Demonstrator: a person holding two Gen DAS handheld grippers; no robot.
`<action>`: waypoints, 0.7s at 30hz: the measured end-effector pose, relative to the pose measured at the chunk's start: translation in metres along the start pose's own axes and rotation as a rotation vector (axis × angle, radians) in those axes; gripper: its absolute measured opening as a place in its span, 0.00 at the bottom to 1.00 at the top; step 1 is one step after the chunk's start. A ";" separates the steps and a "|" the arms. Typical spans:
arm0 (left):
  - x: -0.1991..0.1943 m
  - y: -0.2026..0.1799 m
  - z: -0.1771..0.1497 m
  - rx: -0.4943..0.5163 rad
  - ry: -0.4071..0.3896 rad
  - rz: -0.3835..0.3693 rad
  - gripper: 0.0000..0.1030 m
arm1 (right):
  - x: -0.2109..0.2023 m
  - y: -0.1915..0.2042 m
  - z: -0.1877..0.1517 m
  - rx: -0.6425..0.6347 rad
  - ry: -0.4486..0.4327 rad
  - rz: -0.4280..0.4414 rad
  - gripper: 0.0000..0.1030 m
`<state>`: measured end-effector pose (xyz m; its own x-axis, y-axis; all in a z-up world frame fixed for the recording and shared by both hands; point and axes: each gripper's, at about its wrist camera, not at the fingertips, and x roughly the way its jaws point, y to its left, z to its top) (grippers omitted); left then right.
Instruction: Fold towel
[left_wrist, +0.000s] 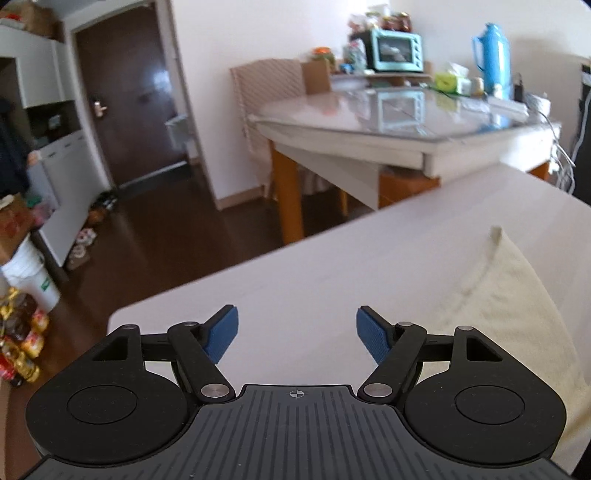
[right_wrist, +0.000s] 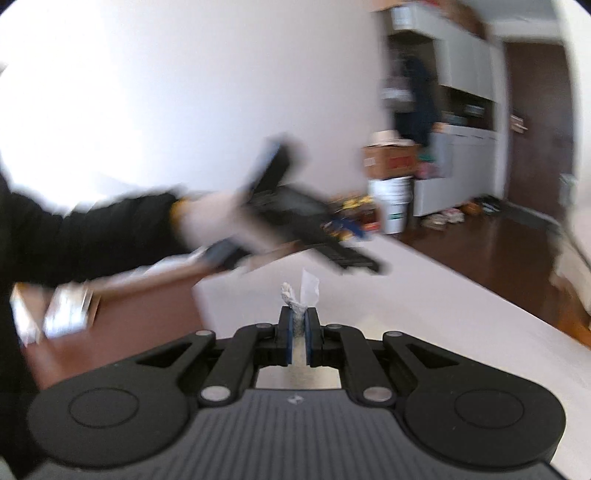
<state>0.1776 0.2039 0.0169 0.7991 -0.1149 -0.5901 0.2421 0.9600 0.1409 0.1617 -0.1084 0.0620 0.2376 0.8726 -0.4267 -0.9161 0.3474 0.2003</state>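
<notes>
Towel (left_wrist: 517, 314): cream, lying on the white desk (left_wrist: 332, 266), one corner pinched in our right tongs (right_wrist: 299, 314), we judge to carry it over for a fold. Left tongs (left_wrist: 297, 334): wide apart, empty, beside the towel.

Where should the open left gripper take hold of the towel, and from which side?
Judging from the left wrist view, grip the towel at its pointed far corner, which stands slightly off the white table. Bring the left gripper forward and rightward, jaws straddling the hem; the right gripper already pinches another corner.
</notes>
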 end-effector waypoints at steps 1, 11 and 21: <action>0.000 -0.001 0.001 0.001 -0.002 0.000 0.74 | -0.003 -0.022 0.000 0.069 -0.017 -0.019 0.07; 0.008 -0.037 -0.003 0.041 0.011 -0.078 0.75 | -0.006 -0.117 -0.030 0.285 -0.029 -0.211 0.07; 0.024 -0.050 -0.008 0.059 0.054 -0.093 0.75 | -0.001 -0.151 -0.060 0.381 0.048 -0.335 0.08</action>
<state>0.1806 0.1553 -0.0107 0.7411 -0.1873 -0.6447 0.3471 0.9289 0.1292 0.2800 -0.1823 -0.0211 0.4749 0.6782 -0.5608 -0.6073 0.7138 0.3489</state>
